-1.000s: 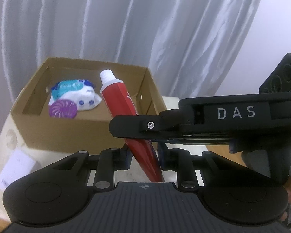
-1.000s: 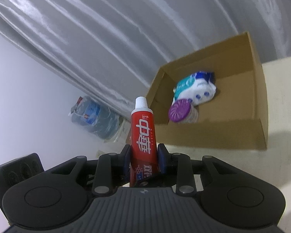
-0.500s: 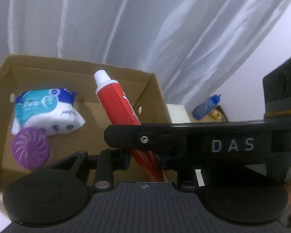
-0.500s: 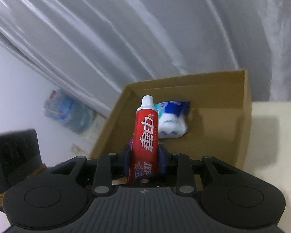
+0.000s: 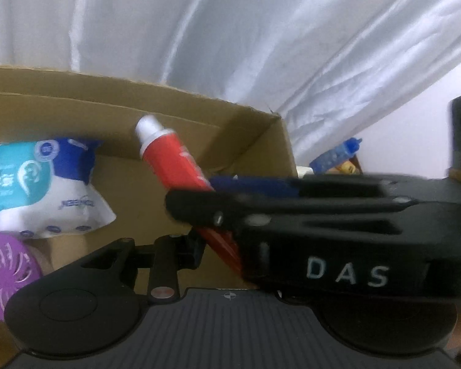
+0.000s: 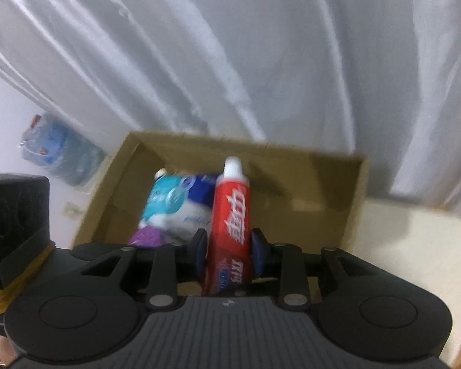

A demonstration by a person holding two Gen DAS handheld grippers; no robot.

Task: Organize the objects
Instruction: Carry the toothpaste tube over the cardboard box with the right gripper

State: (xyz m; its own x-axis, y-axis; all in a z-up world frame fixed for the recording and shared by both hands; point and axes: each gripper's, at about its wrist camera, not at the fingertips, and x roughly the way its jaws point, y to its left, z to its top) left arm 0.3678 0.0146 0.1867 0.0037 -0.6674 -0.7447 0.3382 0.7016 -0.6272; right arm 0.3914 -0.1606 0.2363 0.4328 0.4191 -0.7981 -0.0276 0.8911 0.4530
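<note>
A red toothpaste tube point(image 5: 172, 160) with a white cap stands tilted over the inside of an open cardboard box point(image 5: 76, 92). My right gripper point(image 6: 229, 253) has its pads against the tube point(image 6: 230, 212) while its jaws are opening. My left gripper point(image 5: 221, 246) is at the tube's lower end and its jaws are opening. Its visible pad lies by the tube, but the right gripper's black body point(image 5: 338, 230) hides the other. In the box lie a blue-and-white wipes pack point(image 5: 37, 184) and a purple ribbed disc point(image 5: 6, 270).
A white curtain hangs behind the box point(image 6: 338, 184). The cream table top point(image 6: 415, 246) runs to the right of the box. A large water bottle point(image 6: 61, 153) stands on the floor at the left, and a small blue bottle point(image 5: 335, 153) lies beyond the box's corner.
Both grippers have carried the tube forward and down, from in front of the box to over its inside. The box and its contents now loom larger.
</note>
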